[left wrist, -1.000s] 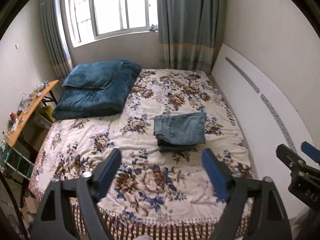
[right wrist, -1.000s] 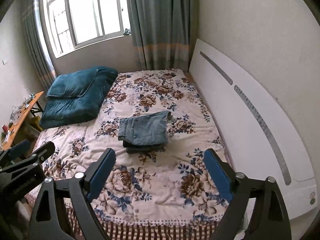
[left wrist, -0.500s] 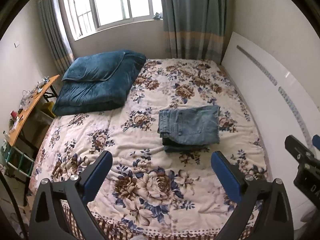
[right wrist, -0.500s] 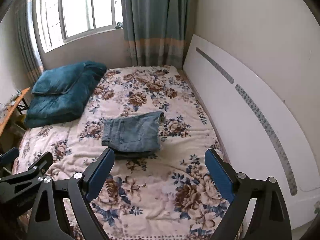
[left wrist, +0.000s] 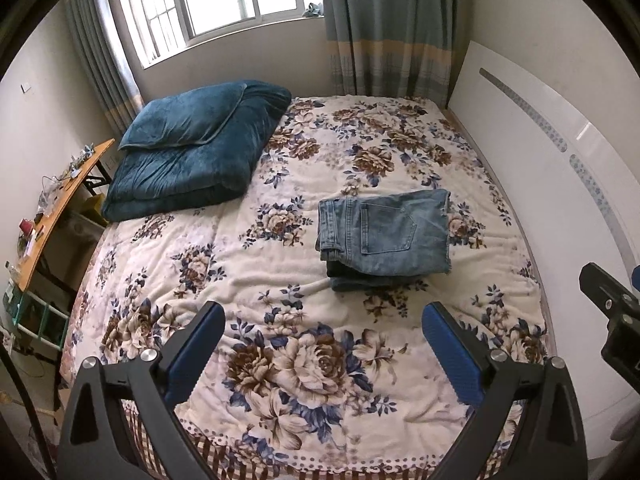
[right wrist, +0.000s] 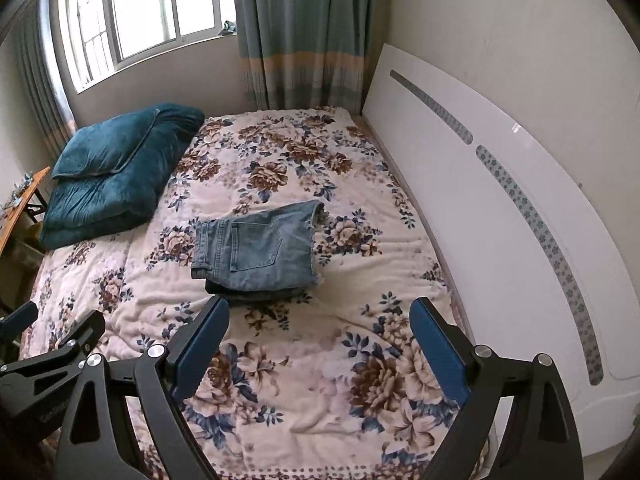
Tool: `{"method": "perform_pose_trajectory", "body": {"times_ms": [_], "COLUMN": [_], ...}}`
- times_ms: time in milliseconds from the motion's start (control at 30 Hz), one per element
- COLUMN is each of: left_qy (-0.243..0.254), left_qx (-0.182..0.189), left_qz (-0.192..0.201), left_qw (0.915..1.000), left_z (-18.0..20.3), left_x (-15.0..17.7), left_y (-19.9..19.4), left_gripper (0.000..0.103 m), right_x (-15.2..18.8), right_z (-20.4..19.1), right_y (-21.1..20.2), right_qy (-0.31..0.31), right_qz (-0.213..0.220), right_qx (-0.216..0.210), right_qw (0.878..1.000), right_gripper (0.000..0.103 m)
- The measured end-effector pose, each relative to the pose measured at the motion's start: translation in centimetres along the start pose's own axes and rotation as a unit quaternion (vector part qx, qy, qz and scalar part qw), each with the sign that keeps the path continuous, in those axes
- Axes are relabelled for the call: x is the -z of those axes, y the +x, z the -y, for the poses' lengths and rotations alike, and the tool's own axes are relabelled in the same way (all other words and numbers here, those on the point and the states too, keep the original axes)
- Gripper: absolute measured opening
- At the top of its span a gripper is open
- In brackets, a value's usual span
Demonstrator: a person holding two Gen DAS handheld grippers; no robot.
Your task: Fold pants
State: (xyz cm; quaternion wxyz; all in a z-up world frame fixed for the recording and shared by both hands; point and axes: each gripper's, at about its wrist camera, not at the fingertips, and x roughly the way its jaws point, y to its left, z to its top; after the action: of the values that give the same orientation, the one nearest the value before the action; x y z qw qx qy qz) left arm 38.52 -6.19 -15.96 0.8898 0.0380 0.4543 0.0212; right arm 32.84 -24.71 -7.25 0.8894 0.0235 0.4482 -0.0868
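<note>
Open floral bedspread point(left wrist: 280, 280) between the spread blue fingers point(left wrist: 196, 348) and the folded jeans point(left wrist: 384, 232) — nothing in the way. Bulky teal quilt point(left wrist: 192, 156) blocking the far-left corner; white headboard point(right wrist: 500, 208) walling the right side — cluttered desk point(left wrist: 60, 200) along the left.

The faded blue denim pants point(left wrist: 384, 236) lie folded into a compact rectangular stack on the bed, back pocket facing up, waistband toward 9 o'clock, darker layers showing beneath along the 6 o'clock edge point(right wrist: 256, 248).
</note>
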Motion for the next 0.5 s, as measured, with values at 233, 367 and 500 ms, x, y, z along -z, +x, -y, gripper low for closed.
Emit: {"method": "perform_pose_trajectory", "body": {"times_ms": [233, 367, 500], "left_qy": [-0.008, -0.009, -0.003], "left_qx": [0.005, -0.001, -0.009], "left_qz": [0.0, 0.006, 0.009], "left_qw": [1.0, 0.9999, 0.9999], "left_z": [-0.49, -0.66, -0.63], "left_x": [-0.55, -0.47, -0.35], "left_y": [0.46, 0.21, -0.03], "left_gripper": [0.103, 0.103, 0.103], "right_x": [0.42, 0.65, 0.55], "right_z": [-0.7, -0.79, -0.88], "right_y": [0.52, 0.53, 0.64], "right_qy": [-0.007, -0.007, -0.007], "right_qz": [-0.008, -0.007, -0.007], "right_qx": [-0.015, -0.012, -0.013], "right_qw": [1.0, 1.0, 1.0], "right_gripper": [0.099, 0.099, 0.099]}}
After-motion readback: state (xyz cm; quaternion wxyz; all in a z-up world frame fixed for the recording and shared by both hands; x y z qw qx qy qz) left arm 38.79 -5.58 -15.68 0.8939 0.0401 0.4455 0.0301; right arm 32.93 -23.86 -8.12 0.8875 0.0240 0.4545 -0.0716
